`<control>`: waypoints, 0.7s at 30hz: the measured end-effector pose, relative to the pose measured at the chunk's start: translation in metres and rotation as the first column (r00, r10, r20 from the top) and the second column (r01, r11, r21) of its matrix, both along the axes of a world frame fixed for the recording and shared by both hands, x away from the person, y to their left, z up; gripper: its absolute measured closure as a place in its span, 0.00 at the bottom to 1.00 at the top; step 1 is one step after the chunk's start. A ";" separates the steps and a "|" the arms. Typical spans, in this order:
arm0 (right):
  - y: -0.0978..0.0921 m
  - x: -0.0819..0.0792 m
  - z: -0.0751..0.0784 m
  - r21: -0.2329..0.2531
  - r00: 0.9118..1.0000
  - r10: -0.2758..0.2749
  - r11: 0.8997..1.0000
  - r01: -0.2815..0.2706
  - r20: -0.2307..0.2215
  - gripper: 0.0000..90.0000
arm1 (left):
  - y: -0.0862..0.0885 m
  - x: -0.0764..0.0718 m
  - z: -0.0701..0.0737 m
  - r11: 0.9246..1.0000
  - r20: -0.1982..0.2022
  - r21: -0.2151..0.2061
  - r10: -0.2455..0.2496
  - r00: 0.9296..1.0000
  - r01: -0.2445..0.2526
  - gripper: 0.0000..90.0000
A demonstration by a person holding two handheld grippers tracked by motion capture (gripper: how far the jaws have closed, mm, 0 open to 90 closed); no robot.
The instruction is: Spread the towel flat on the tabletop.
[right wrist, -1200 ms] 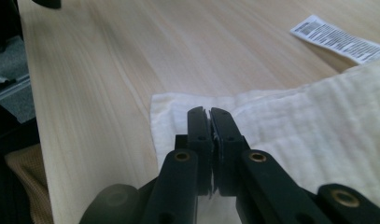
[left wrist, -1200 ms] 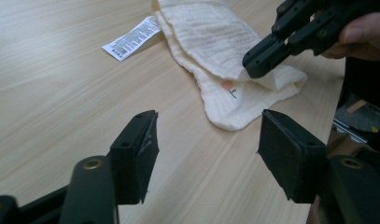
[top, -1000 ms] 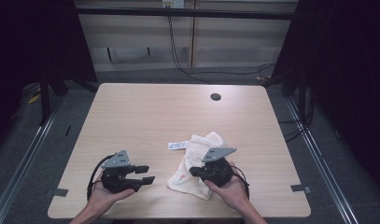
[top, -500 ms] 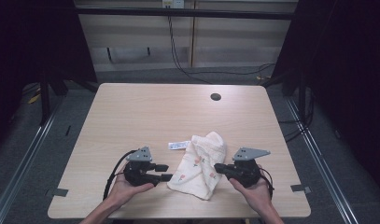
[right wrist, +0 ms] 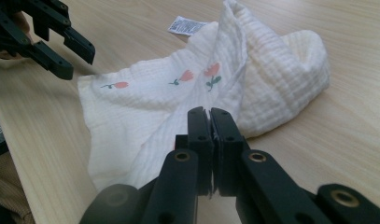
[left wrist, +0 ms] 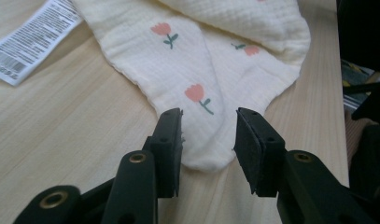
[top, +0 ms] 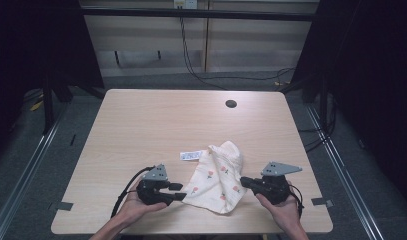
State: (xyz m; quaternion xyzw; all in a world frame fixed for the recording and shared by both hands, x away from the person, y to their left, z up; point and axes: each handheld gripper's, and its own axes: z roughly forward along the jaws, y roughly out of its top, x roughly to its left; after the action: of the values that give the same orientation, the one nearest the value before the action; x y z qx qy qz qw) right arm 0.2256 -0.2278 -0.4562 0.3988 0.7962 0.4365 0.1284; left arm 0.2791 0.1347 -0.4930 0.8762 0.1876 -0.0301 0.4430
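Observation:
A cream muslin cloth (top: 217,176) printed with small red tulips lies crumpled near the table's front edge. My left gripper (top: 178,192) is at its left corner. In the left gripper view the left gripper (left wrist: 208,134) is open, with the cloth (left wrist: 178,70) corner lying between the two pads, untouched. My right gripper (top: 242,181) meets the cloth's right edge. In the right gripper view the right gripper (right wrist: 209,115) has its jaws pressed together on a fold of the cloth (right wrist: 145,112), and creases run out from the tips.
A white printed label (top: 191,155) sticks out from the cloth's far left side. The wooden table (top: 156,125) has a dark cable hole (top: 231,104) at the back. Both hands rest near the front edge. Floor and dark frames surround the table.
My left gripper slid right up to the cloth's left corner. My right gripper drew back from over the cloth's middle to its right edge. The cloth has hardly shifted.

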 end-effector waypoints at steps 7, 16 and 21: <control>-0.006 0.002 -0.005 -0.001 1.000 -0.019 1.000 0.019 -0.023 0.97 | -0.006 -0.003 -0.007 0.998 0.011 0.050 -0.044 0.999 0.043 0.70; -0.015 0.003 -0.007 -0.019 0.998 -0.054 0.998 0.053 -0.040 0.97 | -0.005 -0.008 -0.011 0.997 0.026 0.040 -0.071 0.997 0.070 0.59; -0.025 0.004 -0.006 -0.017 0.996 -0.087 0.996 0.086 -0.031 0.97 | 0.001 -0.015 -0.012 0.997 0.049 0.046 -0.066 0.997 0.064 0.61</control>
State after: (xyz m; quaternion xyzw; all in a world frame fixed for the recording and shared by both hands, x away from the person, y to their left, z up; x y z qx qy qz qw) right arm 0.2293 -0.2528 -0.4627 0.4388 0.7835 0.4178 0.1379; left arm 0.2646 0.1355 -0.5046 0.8918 0.1483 -0.0182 0.4270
